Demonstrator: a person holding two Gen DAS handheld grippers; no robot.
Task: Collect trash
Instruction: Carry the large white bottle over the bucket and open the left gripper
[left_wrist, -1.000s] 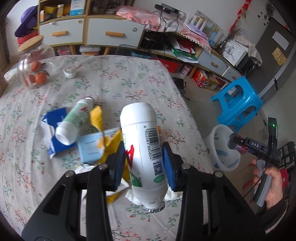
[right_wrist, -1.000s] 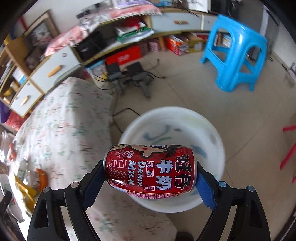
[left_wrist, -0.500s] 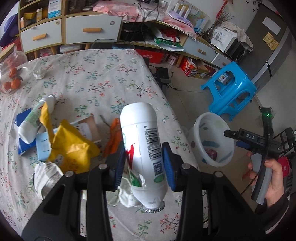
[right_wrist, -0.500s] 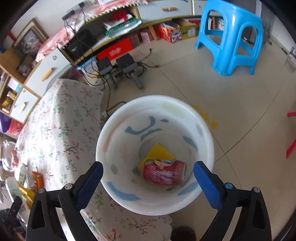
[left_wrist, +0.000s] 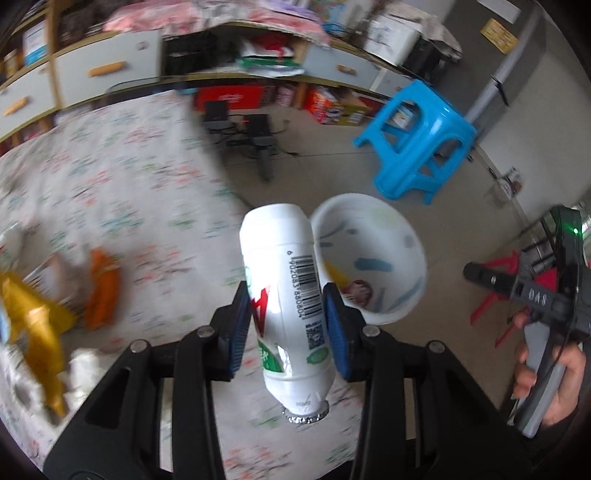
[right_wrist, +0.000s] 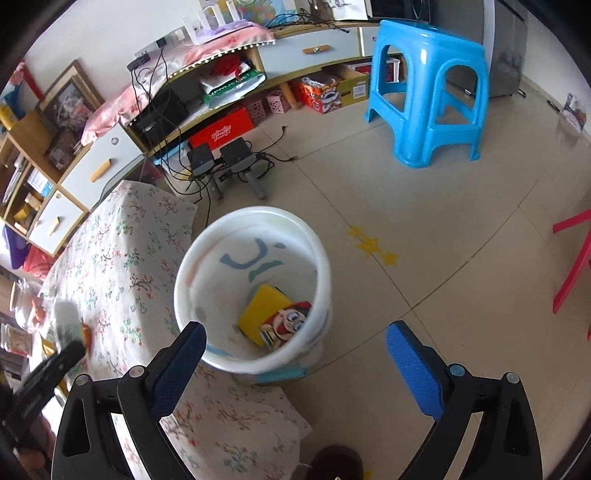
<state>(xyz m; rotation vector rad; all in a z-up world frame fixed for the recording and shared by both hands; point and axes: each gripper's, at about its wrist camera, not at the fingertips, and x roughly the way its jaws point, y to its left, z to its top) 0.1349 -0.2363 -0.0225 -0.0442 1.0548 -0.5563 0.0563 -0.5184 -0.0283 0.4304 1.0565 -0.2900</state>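
Observation:
My left gripper is shut on a white plastic bottle with a barcode, held above the table's right edge beside the white bin. The bin stands on the floor against the table and holds a red milk can and a yellow packet. My right gripper is open and empty above the bin's near rim. It also shows in the left wrist view, right of the bin. Orange and yellow wrappers lie on the table at the left, blurred.
The table has a floral cloth. A blue plastic stool stands on the tiled floor beyond the bin. Low cabinets and shelves with boxes and cables line the far wall. A glass jar stands on the table.
My right gripper opened and dropped the red can into the bin, then drew back. My left gripper carried the white bottle right from the trash pile to the table edge by the bin.

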